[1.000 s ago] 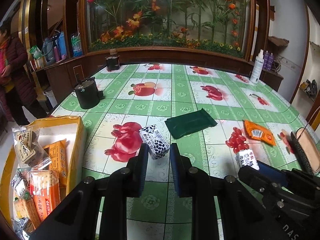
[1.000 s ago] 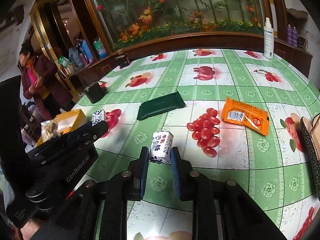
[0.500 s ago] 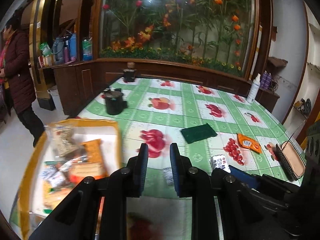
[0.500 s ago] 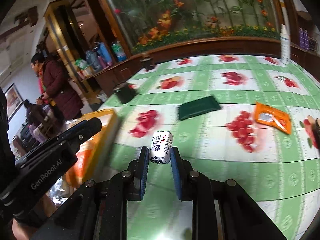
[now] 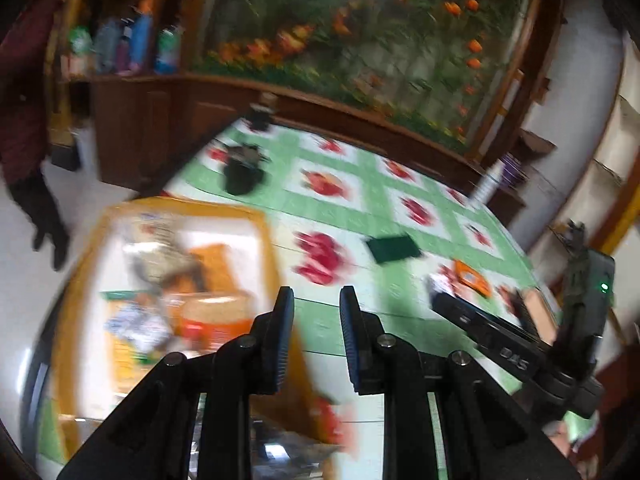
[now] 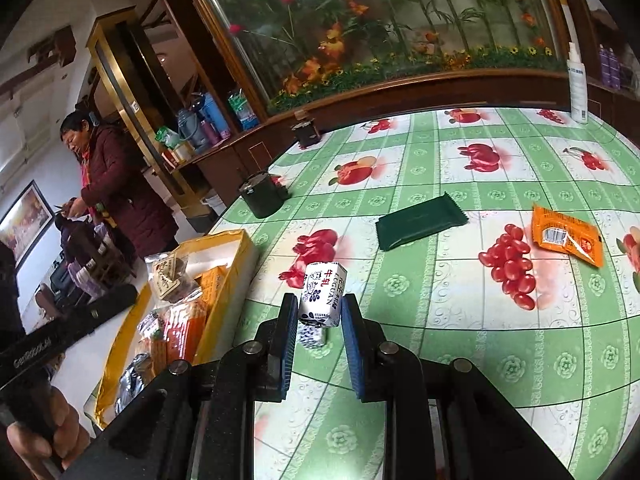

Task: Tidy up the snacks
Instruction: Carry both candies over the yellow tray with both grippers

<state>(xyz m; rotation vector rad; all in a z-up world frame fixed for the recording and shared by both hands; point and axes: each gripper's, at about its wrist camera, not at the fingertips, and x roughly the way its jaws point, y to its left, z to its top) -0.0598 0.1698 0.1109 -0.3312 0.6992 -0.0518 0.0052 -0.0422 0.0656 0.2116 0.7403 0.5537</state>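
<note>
My right gripper (image 6: 319, 316) is shut on a white milk-candy pack (image 6: 322, 294) with blue and red print, held above the table. A second similar pack (image 6: 311, 336) lies on the cloth just below it. My left gripper (image 5: 316, 320) is open and empty, raised beside the yellow snack box (image 5: 265, 240); this view is blurred. The box (image 6: 234, 264) holds several snack packs. A dark green packet (image 6: 420, 222) and an orange packet (image 6: 566, 238) lie on the table; they also show in the left wrist view, green (image 5: 394, 249) and orange (image 5: 472, 280).
The table has a green and white fruit-print cloth (image 6: 480, 340). A black tin (image 6: 260, 198) and a smaller black pot (image 6: 306, 133) stand at the far left edge. A white spray bottle (image 6: 577, 84) stands far right. A person (image 6: 116, 184) stands left of the table.
My right gripper has lifted the milk-candy pack and carried it left toward the yellow box. My left gripper has risen and swung left, empty; the other pack stays on the cloth.
</note>
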